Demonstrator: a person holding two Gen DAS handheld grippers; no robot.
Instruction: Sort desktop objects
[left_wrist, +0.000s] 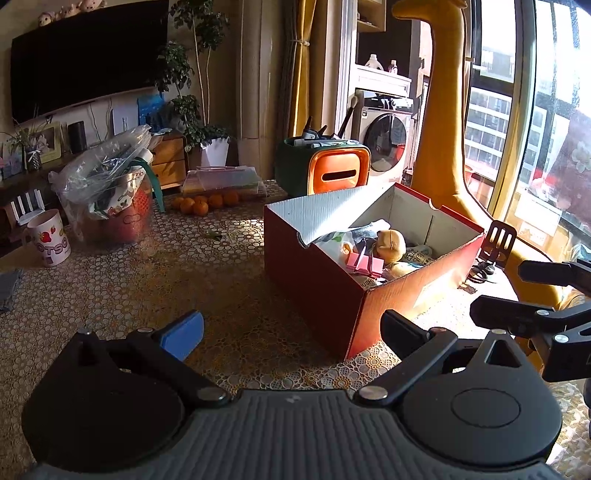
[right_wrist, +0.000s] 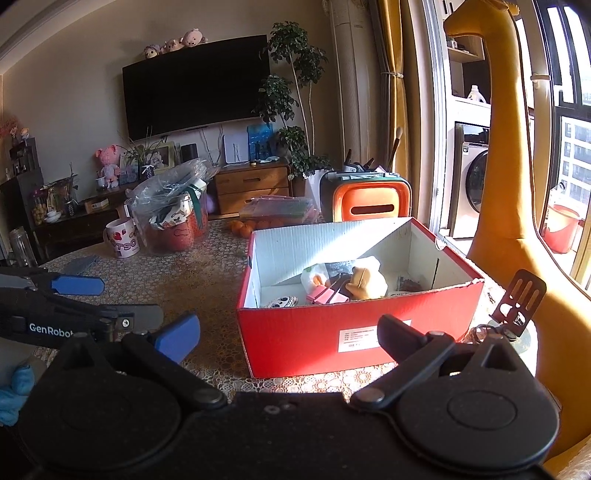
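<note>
A red cardboard box (left_wrist: 325, 291) (right_wrist: 295, 332) stands open on the lace-covered table. Inside lie a yellow plush toy (left_wrist: 391, 243) (right_wrist: 364, 282), pink binder clips (left_wrist: 364, 263) (right_wrist: 327, 295), a plastic bag and other small items. My left gripper (left_wrist: 291, 328) is open and empty, just in front of the box's near corner. My right gripper (right_wrist: 288, 336) is open and empty, facing the box's labelled front wall. The right gripper also shows at the right edge of the left wrist view (left_wrist: 532, 295), and the left gripper at the left edge of the right wrist view (right_wrist: 92, 299).
A strawberry mug (left_wrist: 50, 236) (right_wrist: 122, 238), a plastic-wrapped red basket (left_wrist: 110, 192) (right_wrist: 173, 218), oranges (left_wrist: 201, 203) (right_wrist: 245, 226), a flat clear case (left_wrist: 225, 179) and an orange-green organiser (left_wrist: 325, 166) (right_wrist: 365, 201) stand behind. A black phone stand (left_wrist: 498, 240) (right_wrist: 521, 299) sits right of the box. A grey cloth (left_wrist: 9, 288) lies left.
</note>
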